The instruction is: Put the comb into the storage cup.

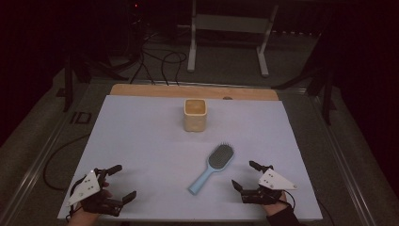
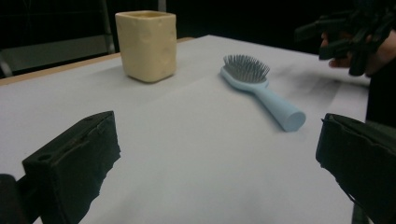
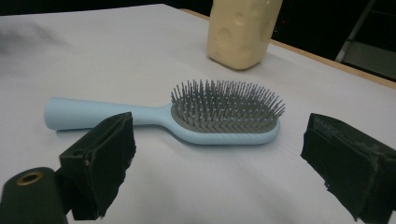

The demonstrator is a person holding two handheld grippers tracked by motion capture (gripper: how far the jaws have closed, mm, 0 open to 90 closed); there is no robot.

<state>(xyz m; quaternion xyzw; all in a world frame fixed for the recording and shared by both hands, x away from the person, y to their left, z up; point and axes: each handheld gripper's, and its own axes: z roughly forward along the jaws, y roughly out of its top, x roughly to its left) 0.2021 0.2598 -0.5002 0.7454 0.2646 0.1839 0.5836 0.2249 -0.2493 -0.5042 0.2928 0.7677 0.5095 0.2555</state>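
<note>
A light blue hairbrush point(image 1: 212, 167) with grey bristles lies bristles-up on the white table cover, its handle toward the near edge. Behind it stands a cream square cup point(image 1: 195, 114), upright and open at the top. My right gripper point(image 1: 244, 175) rests near the front right, open, just right of the brush handle; in its own view the hairbrush point(image 3: 205, 119) lies between and beyond the jaws, with the cup point(image 3: 243, 30) farther back. My left gripper point(image 1: 122, 181) sits at the front left, open and holding nothing; its view shows the cup point(image 2: 147, 44), the hairbrush point(image 2: 261, 88) and my right gripper point(image 2: 348, 39).
The white cover point(image 1: 141, 141) lies over a wooden tabletop point(image 1: 141, 89) whose far edge shows. Cables point(image 1: 160, 61) and a metal stand frame point(image 1: 228, 37) are on the floor behind the table. The surroundings are dark.
</note>
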